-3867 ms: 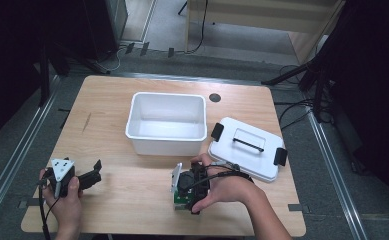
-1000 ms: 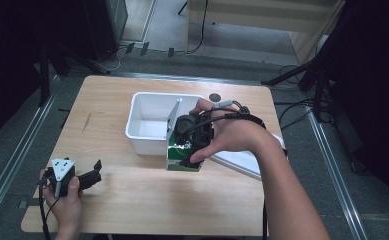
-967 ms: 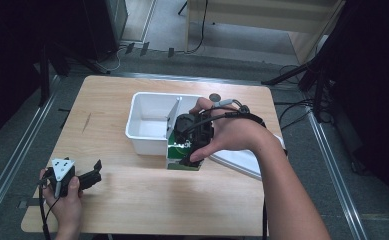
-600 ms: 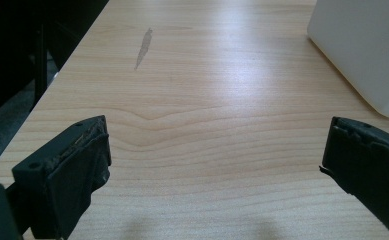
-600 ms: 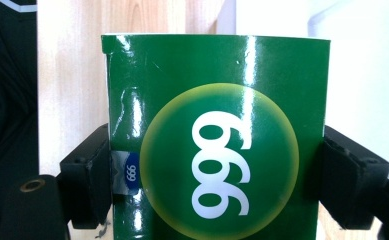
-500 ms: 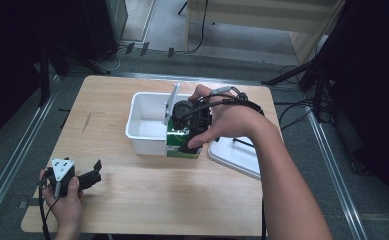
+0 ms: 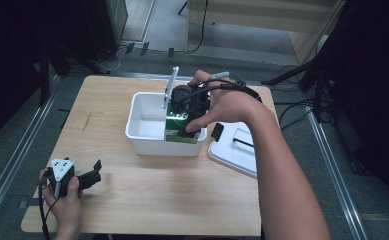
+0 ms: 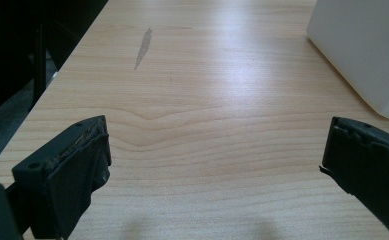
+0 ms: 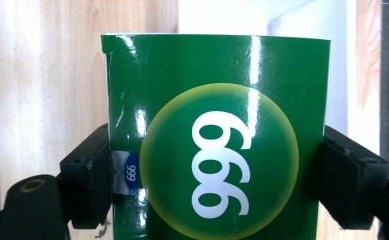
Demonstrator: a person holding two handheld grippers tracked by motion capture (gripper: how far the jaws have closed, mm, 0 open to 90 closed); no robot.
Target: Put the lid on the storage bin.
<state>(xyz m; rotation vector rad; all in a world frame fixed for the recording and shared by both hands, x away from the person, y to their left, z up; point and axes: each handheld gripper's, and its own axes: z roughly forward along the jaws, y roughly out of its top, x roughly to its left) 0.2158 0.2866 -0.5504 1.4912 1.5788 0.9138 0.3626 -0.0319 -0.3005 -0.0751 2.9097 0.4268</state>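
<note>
While I hold this carry over the tub, these are my notes, from the fingers outward.

Right grip: my right gripper point(image 9: 209, 175) has its jaws spread wide and clamped on the two side faces of a glossy green cardboard box with a yellow-ringed circle and white numerals point(image 9: 217, 135); both pads press flat against it.

Box position: between my fingers, upright along the jaws; from above, the green box point(image 7: 181, 125) sits at the near right corner of the tub, low against its front wall. I cannot tell whether its bottom edge touches the floor of the tub.

Just beyond the fingers: white rectangular plastic tub point(image 7: 152, 142), open-topped, directly under and ahead of the box.

Beside my right hand: white flat plastic lid with black clips and a black handle point(image 7: 234, 150), lying on the table apart from the tub.

Left grip: my left gripper point(image 8: 217, 165) stands wide open with nothing between the jaws, bare light wooden tabletop point(image 8: 207, 100) ahead of them.

Left position: it point(image 7: 77, 177) rests well apart from the tub, at the near left corner.

Step in hand: I judge this as placing the box into the tub.

Next move: lower until the box rests inside, then spread the jaws and lift clear without dragging it against the wall.
</note>
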